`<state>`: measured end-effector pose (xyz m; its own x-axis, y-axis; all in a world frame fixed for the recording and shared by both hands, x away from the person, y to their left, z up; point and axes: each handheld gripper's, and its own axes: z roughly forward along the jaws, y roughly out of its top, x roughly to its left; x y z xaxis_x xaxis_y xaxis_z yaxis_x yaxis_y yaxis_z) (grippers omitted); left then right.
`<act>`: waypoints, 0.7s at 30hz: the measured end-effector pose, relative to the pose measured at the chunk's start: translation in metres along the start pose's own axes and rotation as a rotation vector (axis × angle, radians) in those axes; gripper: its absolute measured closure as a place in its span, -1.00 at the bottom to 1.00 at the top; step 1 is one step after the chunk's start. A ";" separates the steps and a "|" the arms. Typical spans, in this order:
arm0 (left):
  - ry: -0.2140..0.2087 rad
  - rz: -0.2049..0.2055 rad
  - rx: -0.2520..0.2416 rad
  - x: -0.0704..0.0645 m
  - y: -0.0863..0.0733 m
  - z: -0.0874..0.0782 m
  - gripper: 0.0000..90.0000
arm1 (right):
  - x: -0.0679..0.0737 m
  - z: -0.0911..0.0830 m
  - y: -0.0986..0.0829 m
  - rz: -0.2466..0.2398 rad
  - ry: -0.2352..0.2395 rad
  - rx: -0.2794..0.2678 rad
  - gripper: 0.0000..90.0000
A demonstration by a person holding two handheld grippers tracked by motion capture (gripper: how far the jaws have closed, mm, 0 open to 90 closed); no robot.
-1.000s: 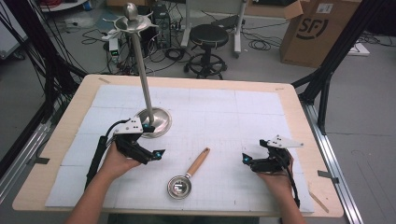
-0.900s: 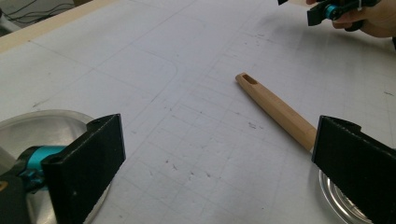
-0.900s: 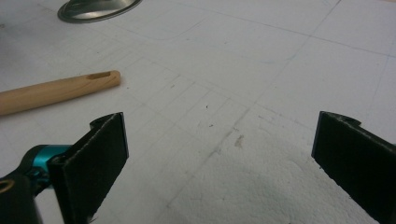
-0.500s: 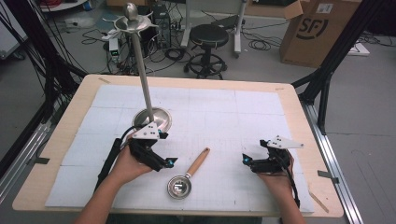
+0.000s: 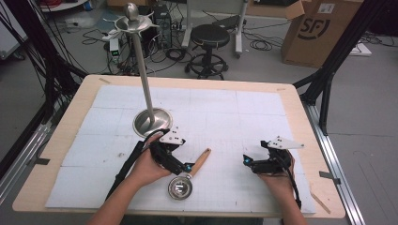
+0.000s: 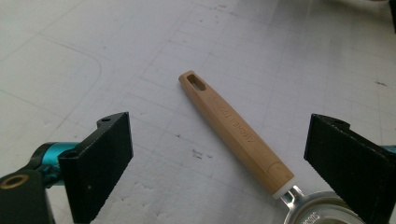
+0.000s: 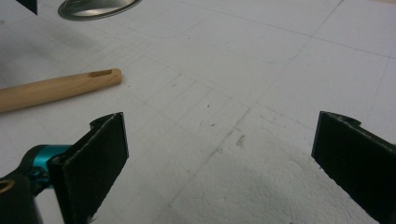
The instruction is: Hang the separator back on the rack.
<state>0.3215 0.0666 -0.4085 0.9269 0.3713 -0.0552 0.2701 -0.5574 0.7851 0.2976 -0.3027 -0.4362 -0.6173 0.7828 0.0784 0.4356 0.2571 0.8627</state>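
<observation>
The scoop (image 5: 187, 180) lay flat on the white mat (image 5: 263, 117), its wooden handle (image 6: 236, 133) angled away from the person and its round metal cup (image 5: 180, 188) nearest the table's front edge. Lying flat that way left the handle free on both sides, which probably made it the part meant to be grabbed. The left gripper (image 6: 224, 177) hung low over the cup end of the scoop with its jaws spread wide, one on each side of the handle and touching neither, seemingly lined up for a pinch near the white collar. The slot at the far end of the handle looked meant for hanging, and the tall metal stand (image 5: 145, 79) beyond the scoop, with its hooked crown, was likely where it belonged. The right gripper (image 5: 256, 163) rested well to the right of the scoop, jaws open on nothing, apparently waiting

In the left gripper view the cup was cut off by the bottom edge and partly covered by a jaw. The lettering pressed into the handle was too soft to read
</observation>
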 end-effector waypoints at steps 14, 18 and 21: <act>-0.036 -0.013 0.085 -0.004 0.003 0.031 -0.52 | 0.000 0.000 0.000 0.004 -0.001 0.003 -0.95; -0.029 -0.013 0.111 -0.004 0.003 0.037 -0.49 | 0.000 0.000 0.000 0.006 -0.001 0.006 -0.95; -0.031 -0.008 0.123 -0.005 0.004 0.039 -0.46 | 0.000 0.001 0.000 0.003 -0.001 0.006 -0.95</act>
<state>0.3278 0.0332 -0.4294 0.9318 0.3537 -0.0817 0.3054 -0.6421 0.7032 0.2980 -0.3022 -0.4366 -0.6152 0.7842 0.0809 0.4415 0.2576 0.8595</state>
